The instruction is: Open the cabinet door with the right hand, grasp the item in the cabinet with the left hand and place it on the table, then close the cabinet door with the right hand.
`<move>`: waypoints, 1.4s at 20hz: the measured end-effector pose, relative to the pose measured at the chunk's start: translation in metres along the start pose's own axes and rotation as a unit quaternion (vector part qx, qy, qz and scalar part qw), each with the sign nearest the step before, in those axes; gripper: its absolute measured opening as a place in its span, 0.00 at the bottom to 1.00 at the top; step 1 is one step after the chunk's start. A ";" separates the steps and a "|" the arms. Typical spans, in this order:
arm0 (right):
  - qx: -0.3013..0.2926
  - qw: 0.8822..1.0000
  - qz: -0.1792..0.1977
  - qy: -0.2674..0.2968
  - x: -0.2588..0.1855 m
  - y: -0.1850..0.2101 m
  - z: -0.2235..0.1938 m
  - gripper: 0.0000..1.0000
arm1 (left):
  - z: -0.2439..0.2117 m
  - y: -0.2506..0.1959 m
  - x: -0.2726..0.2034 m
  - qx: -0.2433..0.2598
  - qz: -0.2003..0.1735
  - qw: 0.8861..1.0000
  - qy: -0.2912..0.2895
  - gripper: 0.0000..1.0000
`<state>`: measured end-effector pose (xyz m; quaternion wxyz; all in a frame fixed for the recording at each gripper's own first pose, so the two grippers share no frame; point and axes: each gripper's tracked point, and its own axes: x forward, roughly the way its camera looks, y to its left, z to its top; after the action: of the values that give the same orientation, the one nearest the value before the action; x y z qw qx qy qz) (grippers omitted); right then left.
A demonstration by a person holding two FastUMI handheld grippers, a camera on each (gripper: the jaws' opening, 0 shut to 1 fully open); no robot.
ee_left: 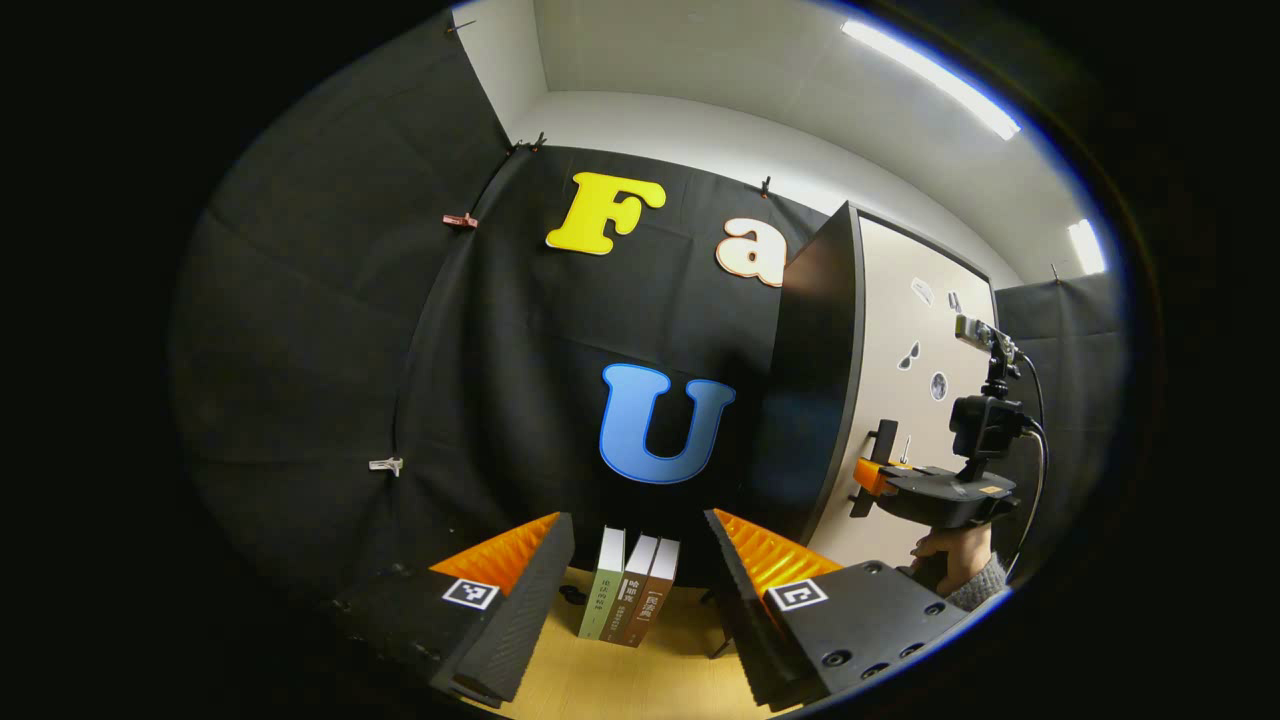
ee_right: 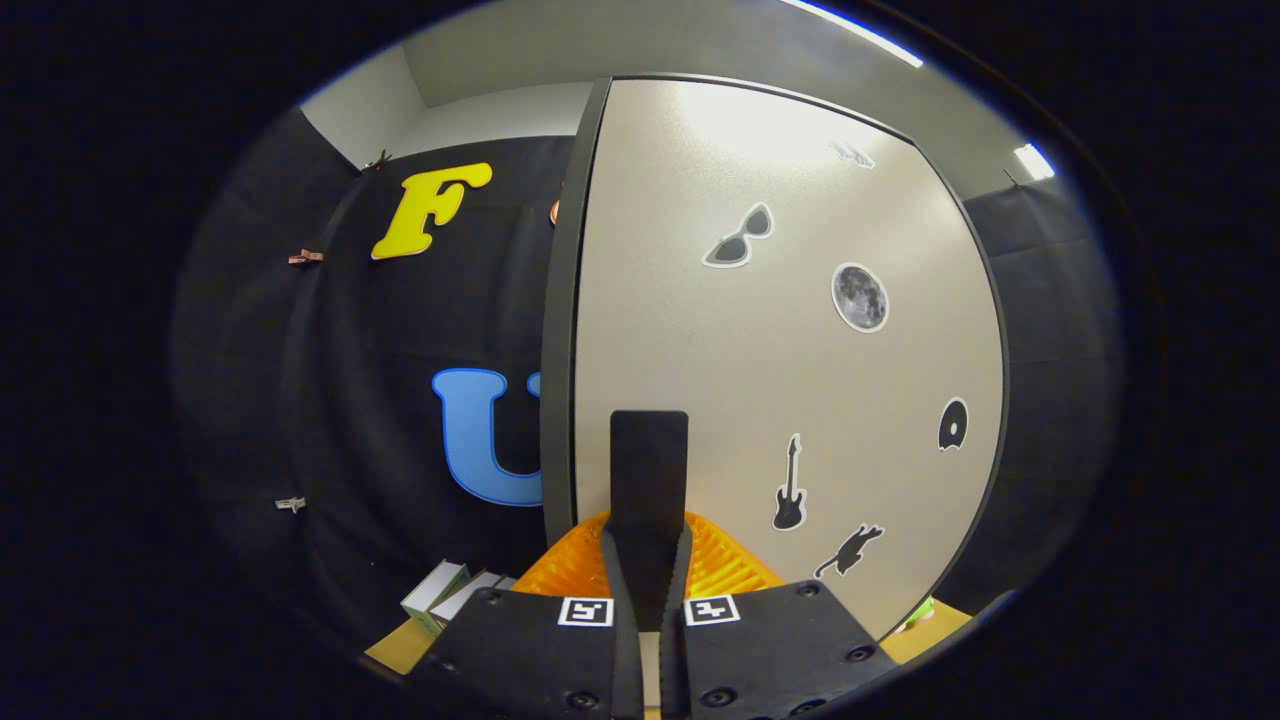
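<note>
Clamped on the door handle (ee_right: 648, 480), the right gripper (ee_right: 648, 590) grips the cabinet door (ee_right: 780, 380); left gripper (ee_left: 640, 590) gapes empty near three books (ee_left: 630, 595) on the table (ee_left: 640, 680); opening step likely, next a pull outward; cabinet contents hidden.

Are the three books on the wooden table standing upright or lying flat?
Upright: the three books stand side by side on the wooden table, spines vertical.
</note>
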<state>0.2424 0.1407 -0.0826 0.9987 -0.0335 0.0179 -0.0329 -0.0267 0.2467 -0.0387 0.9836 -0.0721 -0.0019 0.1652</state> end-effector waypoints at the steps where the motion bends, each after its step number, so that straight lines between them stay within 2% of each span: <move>1: 0.000 1.000 0.005 0.004 -0.002 0.000 0.000 0.11 | 0.000 -0.001 -0.002 0.002 0.000 1.000 -0.002 0.82; 9: 0.005 0.998 0.061 0.020 -0.040 0.000 0.008 0.11 | 0.003 -0.025 -0.033 0.016 -0.013 1.000 -0.005 0.83; 14: 0.011 0.996 0.088 0.028 -0.091 -0.012 0.017 0.11 | 0.010 -0.058 -0.044 0.027 -0.048 0.998 -0.006 0.83; 16: 0.007 0.996 0.084 0.027 -0.114 -0.031 0.018 0.11 | 0.010 -0.078 -0.065 0.033 -0.064 0.997 -0.006 0.82; 17: 0.007 0.996 0.083 0.027 -0.127 -0.040 0.019 0.11 | 0.010 -0.086 -0.069 0.037 -0.072 0.997 -0.007 0.78; 19: 0.011 0.996 0.080 0.029 -0.152 -0.062 0.020 0.11 | 0.012 -0.105 -0.076 0.042 -0.093 0.995 -0.011 0.82; 22: 0.008 0.997 0.069 0.033 -0.181 -0.092 0.023 0.11 | 0.012 -0.142 -0.082 0.048 -0.141 0.989 -0.015 0.82; 23: 0.009 0.997 0.064 0.034 -0.189 -0.100 0.024 0.11 | 0.009 -0.151 -0.083 0.049 -0.153 0.987 -0.013 0.87; 24: 0.009 0.998 0.059 0.035 -0.195 -0.109 0.024 0.11 | 0.005 -0.163 -0.084 0.048 -0.170 0.984 -0.009 0.87; 25: 0.008 0.998 0.053 0.036 -0.201 -0.117 0.025 0.11 | -0.001 -0.175 -0.086 0.044 -0.188 0.981 -0.002 0.82; 28: -0.002 0.999 0.030 0.038 -0.217 -0.143 0.027 0.10 | -0.013 -0.209 -0.093 0.031 -0.238 0.971 0.016 0.82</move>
<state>0.0179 0.0145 -0.0392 0.9978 -0.0335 0.0567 -0.0044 -0.0460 0.0190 -0.0199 0.9964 -0.0414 0.0022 -0.0744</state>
